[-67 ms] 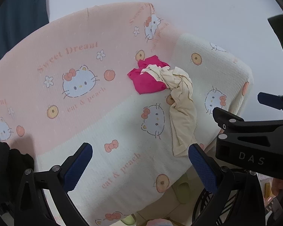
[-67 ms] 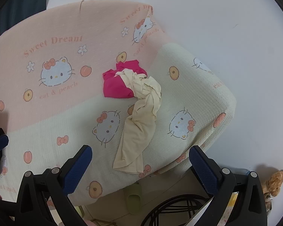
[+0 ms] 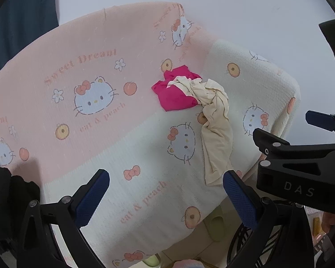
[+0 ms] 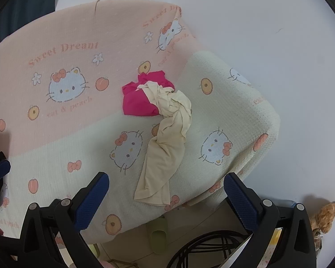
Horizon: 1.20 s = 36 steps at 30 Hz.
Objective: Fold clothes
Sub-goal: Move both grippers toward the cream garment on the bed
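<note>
Nothing has shifted since a moment ago — both claws, left (image 3: 165,197) and right (image 4: 166,198), hang released above the bed (image 4: 212,116); the cream garment (image 4: 165,147) still overlaps the pink one (image 4: 136,102).

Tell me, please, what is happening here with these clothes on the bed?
A person holds a gripper in each hand above a bed blanket. Both the left gripper and right gripper have their jaws open and hold nothing. A crumpled cream garment lies partly over a pink garment, both unfolded. Folding has not yet begun.
</note>
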{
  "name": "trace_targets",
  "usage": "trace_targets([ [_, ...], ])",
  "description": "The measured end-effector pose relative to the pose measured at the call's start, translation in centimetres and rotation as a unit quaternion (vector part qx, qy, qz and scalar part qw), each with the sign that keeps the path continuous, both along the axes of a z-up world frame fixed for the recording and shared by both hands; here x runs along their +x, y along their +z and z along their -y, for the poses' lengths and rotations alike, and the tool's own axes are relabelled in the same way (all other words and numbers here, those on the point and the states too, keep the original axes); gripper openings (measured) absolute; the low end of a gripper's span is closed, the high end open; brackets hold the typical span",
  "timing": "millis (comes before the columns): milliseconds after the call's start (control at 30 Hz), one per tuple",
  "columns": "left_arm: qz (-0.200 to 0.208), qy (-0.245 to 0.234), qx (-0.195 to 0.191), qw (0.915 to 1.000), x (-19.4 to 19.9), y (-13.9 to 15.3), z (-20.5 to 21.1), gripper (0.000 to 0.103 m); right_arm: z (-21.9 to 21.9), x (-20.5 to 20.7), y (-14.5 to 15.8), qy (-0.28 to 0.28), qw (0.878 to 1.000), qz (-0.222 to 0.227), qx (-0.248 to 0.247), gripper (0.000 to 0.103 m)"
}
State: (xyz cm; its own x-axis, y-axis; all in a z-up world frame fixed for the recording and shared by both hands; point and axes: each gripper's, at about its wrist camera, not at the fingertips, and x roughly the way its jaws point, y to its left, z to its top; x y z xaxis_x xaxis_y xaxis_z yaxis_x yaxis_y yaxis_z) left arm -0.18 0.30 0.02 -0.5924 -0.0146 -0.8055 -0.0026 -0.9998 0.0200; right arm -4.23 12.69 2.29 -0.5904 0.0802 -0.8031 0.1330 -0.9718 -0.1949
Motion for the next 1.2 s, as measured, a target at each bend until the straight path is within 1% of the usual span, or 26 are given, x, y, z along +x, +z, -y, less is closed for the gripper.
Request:
trace_targets([
  [300, 0.018, -0.005, -0.001, 0.9998, -0.8, 0.0, -1.3, 0.103, 0.1, 0.4, -1.1, 0.005, 1.0, 0.012, -0.001, 0.103],
  [633, 0.058, -0.033, 0.043, 0.9968, -3.0, -5.2, -1.7, 0.103, -1.3, -0.9, -3.1, 0.002, 0.999, 0.038, -0.033, 0.103],
  [767, 0.074, -0.044, 0.062, 0.9944, -3.8, -7.4, -1.8, 0.103, -2.3, -2.1, -4.8, -0.005, 0.997, 0.059, -0.057, 0.103],
  [900, 0.094, -0.062, 0.116, 0.9869, -4.6, -9.3, -1.7, 0.103, -3.4, -3.5, -6.8, -0.012, 0.994, 0.08, -0.079, 0.102],
  [933, 0.097, -0.065, 0.124, 0.9854, -4.9, -9.8, -1.7, 0.103, -3.6, -3.8, -7.3, -0.013, 0.993, 0.085, -0.085, 0.102],
  [1033, 0.096, -0.079, 0.124, 0.9845, -5.7, -11.1, -2.0, 0.103, -4.4, -4.9, -9.1, -0.021, 0.987, 0.11, -0.114, 0.102],
  [1100, 0.097, -0.087, 0.104, 0.986, -6.1, -12.1, -2.2, 0.103, -5.1, -5.6, -10.7, -0.024, 0.98, 0.13, -0.145, 0.101],
  [1200, 0.099, -0.111, 0.08, 0.9857, -6.4, -14.0, -2.8, 0.103, -6.0, -6.3, -13.2, -0.04, 0.97, 0.151, -0.189, 0.093],
])
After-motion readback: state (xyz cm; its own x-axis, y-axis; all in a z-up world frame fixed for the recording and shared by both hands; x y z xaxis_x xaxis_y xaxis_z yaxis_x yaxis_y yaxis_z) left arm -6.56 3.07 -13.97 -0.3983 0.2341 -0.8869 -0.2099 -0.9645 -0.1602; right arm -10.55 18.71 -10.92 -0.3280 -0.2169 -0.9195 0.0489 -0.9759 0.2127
